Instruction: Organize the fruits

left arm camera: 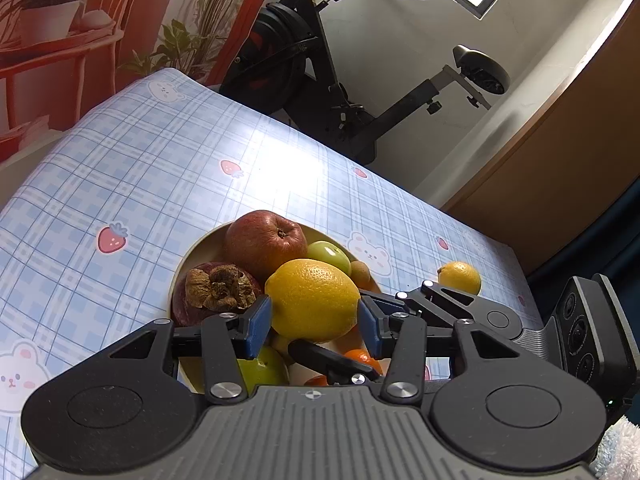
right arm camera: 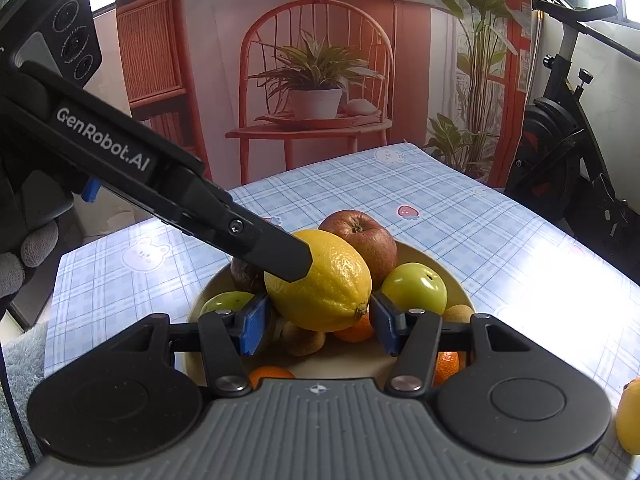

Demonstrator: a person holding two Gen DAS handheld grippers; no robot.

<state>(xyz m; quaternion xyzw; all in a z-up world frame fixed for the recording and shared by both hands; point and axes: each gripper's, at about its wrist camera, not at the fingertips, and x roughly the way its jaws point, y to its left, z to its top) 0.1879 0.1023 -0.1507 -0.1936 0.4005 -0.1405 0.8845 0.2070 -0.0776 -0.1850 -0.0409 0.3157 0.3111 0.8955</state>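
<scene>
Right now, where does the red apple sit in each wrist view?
Left wrist: red apple just above centre, at the bowl's far side, behind the big lemon.
Right wrist: red apple centre, behind the same lemon.
Shared landmark: that lemon.

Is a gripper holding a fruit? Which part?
The lemon sits between both grippers' pads: the left gripper and right gripper clamp its sides, above the bowl.

A table [left arm camera: 132,168] is being covered by a blue checked cloth printed with bears and strawberries. A cream bowl [left arm camera: 200,248] of fruit is being carried on it, a lone lemon [left arm camera: 460,278] lying apart to the right.
</scene>
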